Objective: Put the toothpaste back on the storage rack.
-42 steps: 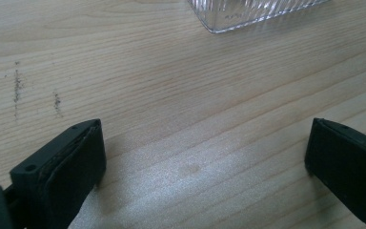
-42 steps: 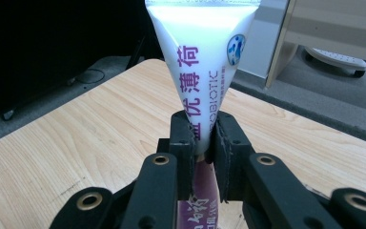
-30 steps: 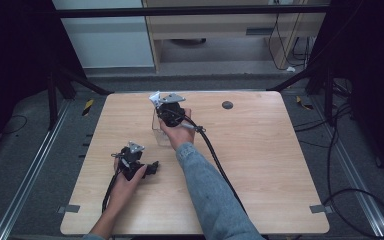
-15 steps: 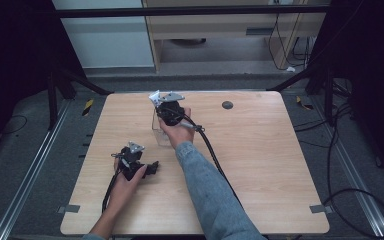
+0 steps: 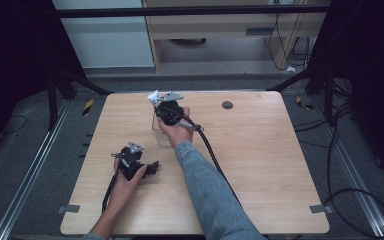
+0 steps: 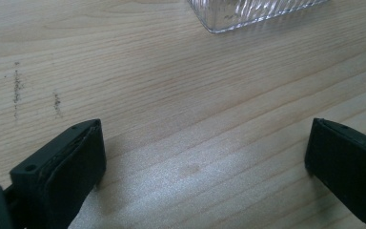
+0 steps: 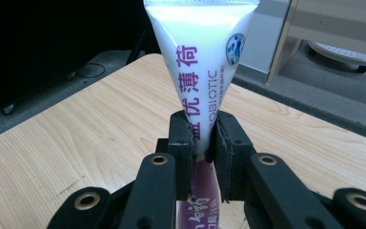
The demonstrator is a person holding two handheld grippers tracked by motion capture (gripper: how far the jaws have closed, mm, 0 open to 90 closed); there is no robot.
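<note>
My right gripper (image 7: pixel 202 131) is shut on a white tube (image 7: pixel 200 62) with purple lettering, whose flat crimped end points away from the camera. In the high view this gripper (image 5: pixel 166 106) is held at the table's far middle, with the tube's white end (image 5: pixel 153 96) sticking out to the left. It is just above a clear glass container (image 5: pixel 160 132) standing on the wood. My left gripper (image 5: pixel 150 167) rests on the table near the front left. Its jaws stand wide apart with nothing between them (image 6: pixel 205 162), and the container's ribbed glass base (image 6: pixel 252 12) lies ahead.
The wooden table (image 5: pixel 270 165) has bare room on its right half. A small dark round disc (image 5: pixel 227 105) lies near the far edge. The right gripper's black cable (image 5: pixel 215 160) trails back along the sleeve. A wooden cabinet (image 5: pixel 215 25) stands beyond the table.
</note>
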